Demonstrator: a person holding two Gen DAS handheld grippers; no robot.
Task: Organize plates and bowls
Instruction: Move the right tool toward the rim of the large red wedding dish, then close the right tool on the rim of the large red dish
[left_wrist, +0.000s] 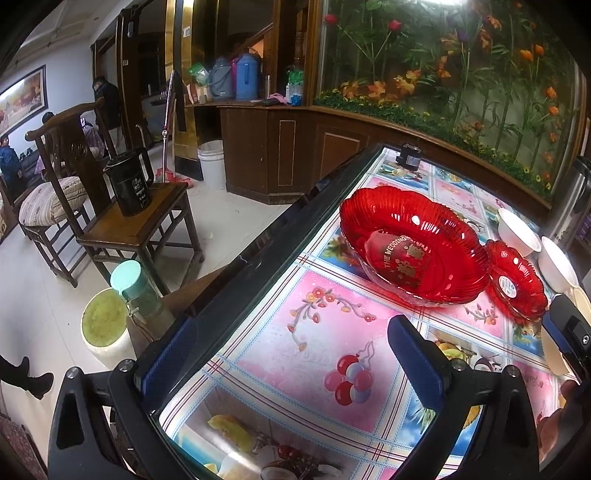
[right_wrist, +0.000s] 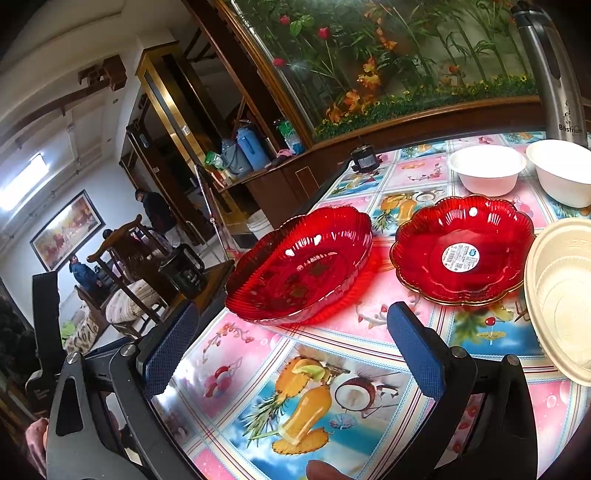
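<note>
A large red scalloped plate (left_wrist: 413, 243) (right_wrist: 303, 266) rests on the table's patterned cloth near its left edge. To its right lies a smaller red plate (left_wrist: 515, 280) (right_wrist: 461, 251) with a round white sticker. Two white bowls (right_wrist: 485, 168) (right_wrist: 561, 171) stand behind it, also seen at the right of the left wrist view as white bowls (left_wrist: 517, 230) (left_wrist: 557, 264). A cream plate (right_wrist: 561, 295) lies at the far right. My left gripper (left_wrist: 291, 354) is open over the cloth, short of the large plate. My right gripper (right_wrist: 291, 347) is open just before the large plate, holding nothing.
A steel thermos (right_wrist: 550, 70) stands at the table's back right, and a small black device (right_wrist: 364, 158) sits at the far edge. Left of the table are a wooden chair (left_wrist: 140, 229) bearing a black kettle (left_wrist: 129, 184), a bottle (left_wrist: 136, 291) and a bucket (left_wrist: 103, 328).
</note>
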